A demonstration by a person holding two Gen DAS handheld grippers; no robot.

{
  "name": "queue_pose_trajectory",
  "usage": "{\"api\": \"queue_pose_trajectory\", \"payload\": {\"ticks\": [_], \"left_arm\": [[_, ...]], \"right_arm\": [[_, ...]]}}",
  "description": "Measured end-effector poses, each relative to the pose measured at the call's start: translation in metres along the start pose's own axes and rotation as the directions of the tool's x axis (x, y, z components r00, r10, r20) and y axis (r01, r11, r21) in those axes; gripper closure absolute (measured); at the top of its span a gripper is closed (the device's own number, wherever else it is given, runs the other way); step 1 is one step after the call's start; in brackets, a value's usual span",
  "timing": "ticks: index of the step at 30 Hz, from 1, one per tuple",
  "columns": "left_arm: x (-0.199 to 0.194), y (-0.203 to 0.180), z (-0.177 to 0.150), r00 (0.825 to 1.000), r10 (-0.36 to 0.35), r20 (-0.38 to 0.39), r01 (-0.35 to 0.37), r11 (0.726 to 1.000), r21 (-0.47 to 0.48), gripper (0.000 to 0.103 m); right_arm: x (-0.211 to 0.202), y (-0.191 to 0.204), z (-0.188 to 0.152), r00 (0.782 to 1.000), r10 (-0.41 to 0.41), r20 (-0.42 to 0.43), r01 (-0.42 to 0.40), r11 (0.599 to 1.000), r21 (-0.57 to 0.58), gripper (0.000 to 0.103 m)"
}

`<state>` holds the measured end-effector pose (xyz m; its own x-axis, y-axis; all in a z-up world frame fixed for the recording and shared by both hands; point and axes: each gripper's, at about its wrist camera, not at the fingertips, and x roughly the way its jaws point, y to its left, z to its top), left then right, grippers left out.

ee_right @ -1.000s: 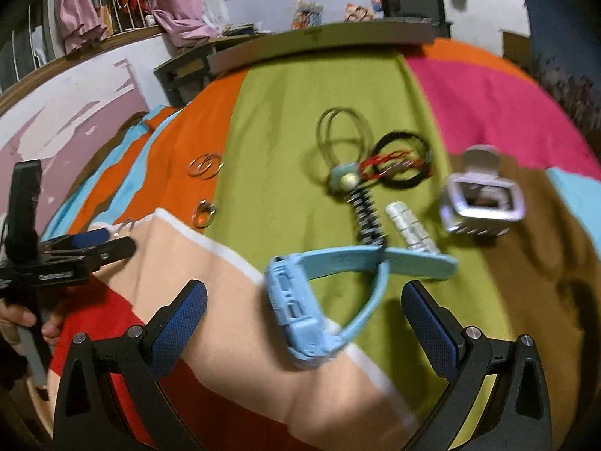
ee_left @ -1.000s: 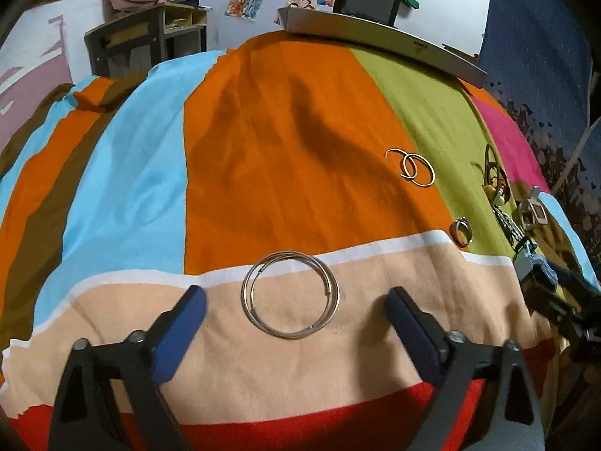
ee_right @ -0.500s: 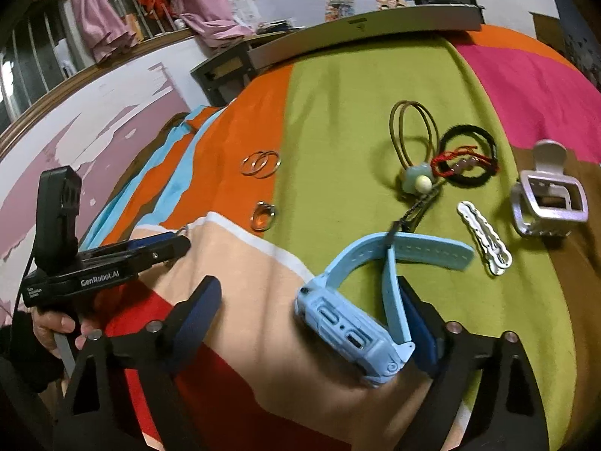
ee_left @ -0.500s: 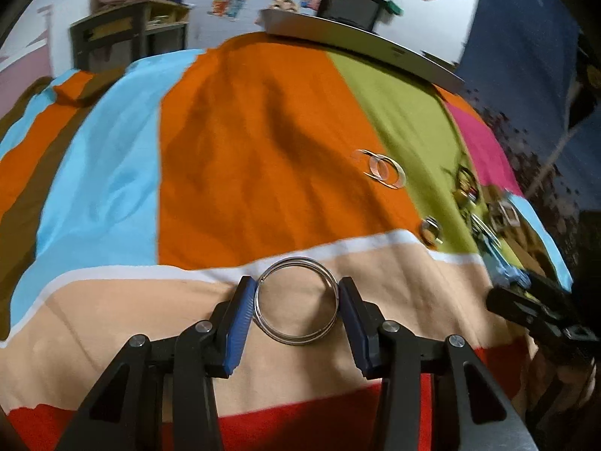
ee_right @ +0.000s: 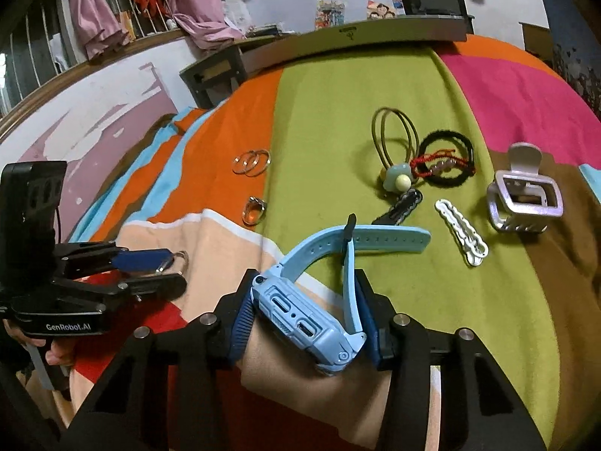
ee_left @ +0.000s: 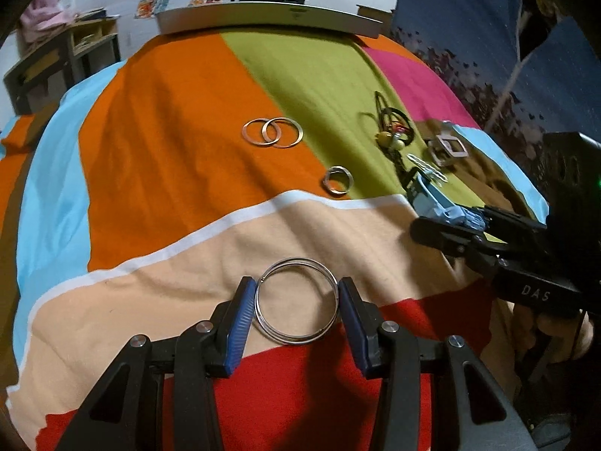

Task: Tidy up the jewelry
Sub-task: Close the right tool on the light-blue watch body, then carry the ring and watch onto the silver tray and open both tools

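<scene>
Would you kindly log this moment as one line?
left gripper: shut on silver bangle rings | right gripper: shut on light-blue plastic watch

Left gripper (ee_left: 296, 302) closed on thin silver bangles (ee_left: 296, 300), lower centre of frame, over striped blanket (ee_left: 169, 150). Two linked rings (ee_left: 272, 132) upper centre.

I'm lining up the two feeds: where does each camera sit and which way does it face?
Left wrist: on the left tongs, facing along the striped blanket; they grip silver bangles.
Right wrist: on the right tongs, facing the same way; they grip a blue watch; a hand shows.
Shared: linked rings.
</scene>
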<state>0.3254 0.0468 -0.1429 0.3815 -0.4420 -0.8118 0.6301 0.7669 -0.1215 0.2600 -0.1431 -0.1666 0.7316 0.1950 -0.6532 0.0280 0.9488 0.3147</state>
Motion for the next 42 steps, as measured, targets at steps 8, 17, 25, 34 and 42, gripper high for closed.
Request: {"api": "queue_pose_trajectory", "payload": {"ticks": [8, 17, 25, 34, 42], "left_arm": [[-0.028, -0.016, 0.025, 0.994, 0.073, 0.084, -0.074, 0.997, 0.007, 0.060], [-0.055, -0.016, 0.089, 0.968, 0.160, 0.192, -0.140, 0.984, -0.113, 0.060], [-0.048, 0.000, 0.190, 0.923, 0.200, 0.330, -0.136, 0.969, -0.206, 0.060], [0.011, 0.049, 0.298, 0.889, 0.279, 0.364, -0.193, 0.948, -0.254, 0.060], [0.067, 0.081, 0.326, 0.888, 0.344, 0.304, -0.247, 0.916, -0.316, 0.060]], "right_arm": [[-0.035, 0.014, 0.013, 0.992, 0.023, 0.127, -0.013, 0.997, -0.080, 0.059], [-0.076, -0.019, 0.073, 0.975, 0.026, 0.219, -0.015, 0.999, -0.051, 0.059], [-0.055, -0.045, 0.187, 0.968, 0.041, 0.247, 0.002, 0.985, -0.171, 0.059], [0.034, -0.070, 0.310, 0.973, -0.025, 0.231, 0.063, 0.985, -0.161, 0.059], [0.120, -0.070, 0.345, 0.977, -0.146, 0.158, 0.167, 0.978, -0.129, 0.059]]}}
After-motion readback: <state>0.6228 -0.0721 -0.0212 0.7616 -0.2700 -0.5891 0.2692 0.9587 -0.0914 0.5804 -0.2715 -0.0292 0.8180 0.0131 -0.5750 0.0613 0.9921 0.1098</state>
